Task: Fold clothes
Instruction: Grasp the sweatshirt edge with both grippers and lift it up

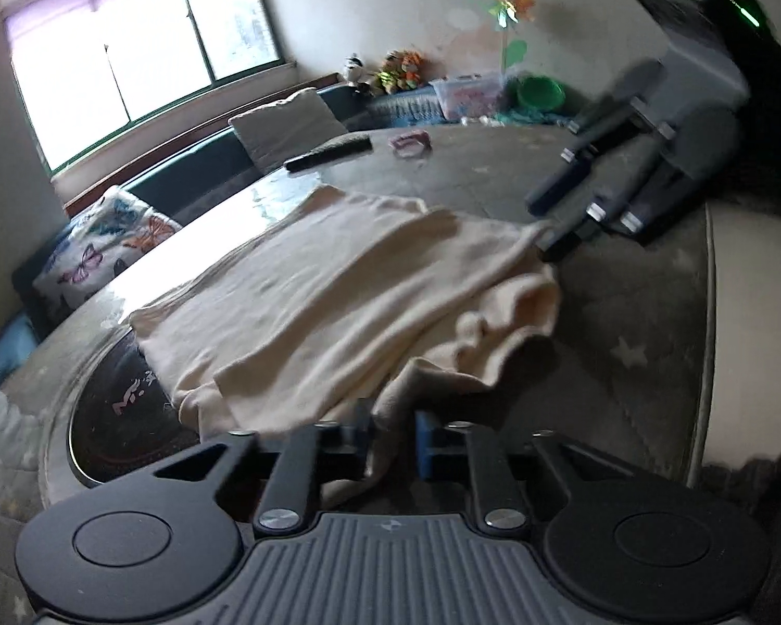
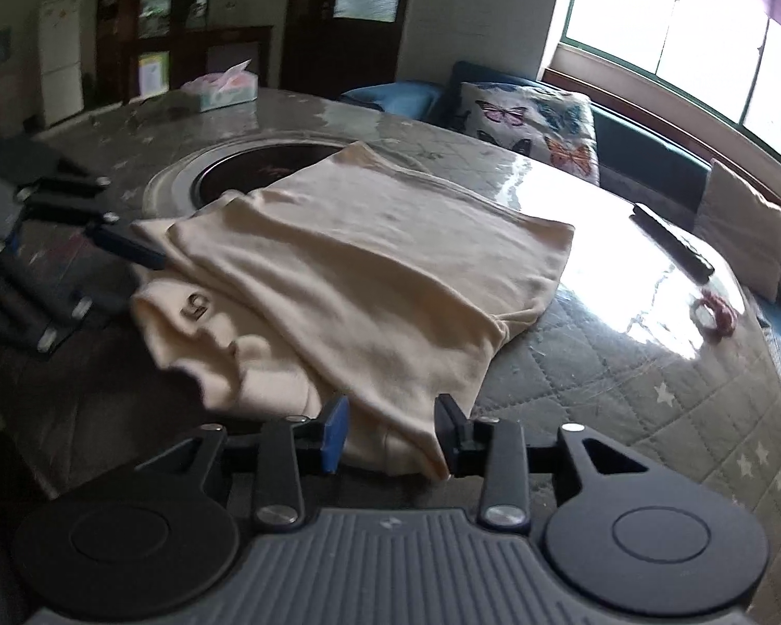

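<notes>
Left tongs: the left gripper (image 1: 394, 440) has its fingers drawn in close on a twisted corner of the cream garment (image 1: 307, 281), which runs up out of the narrow gap between the blue pads; a firm pinch, as far as the blur lets me judge.

Right tongs: the right gripper (image 2: 393, 435) stands wider, a thick fold of the same garment (image 2: 369, 271) bunched between its fingers. Whether the pads press the cloth or only flank it, I cannot tell.

Garment: it lies part-folded across the middle of the round table (image 1: 625, 312), its far edge flat, its near edge lifted and rumpled towards both tongs.

Table: a quilted star-print cover under clear plastic; a dark round inset (image 2: 265, 166) sits under the garment's far-left corner in the right wrist view.

Step in hand: by my reading, the near edge is being carried over to make the next fold.

Doing it well: keep both corners level and taut, move them together, and lay the edge square on the flat far part so the loose bunch in the middle does not get trapped.

Only in the left wrist view: the right tool from outside, its tips at the garment's right corner; a window (image 1: 140, 52) and toys on the far side.

Only in the right wrist view: a small dark mark (image 2: 195, 307) on the garment's rumpled left part, a tissue box (image 2: 218, 88) at the far left, and a butterfly cushion (image 2: 531, 120).
</notes>
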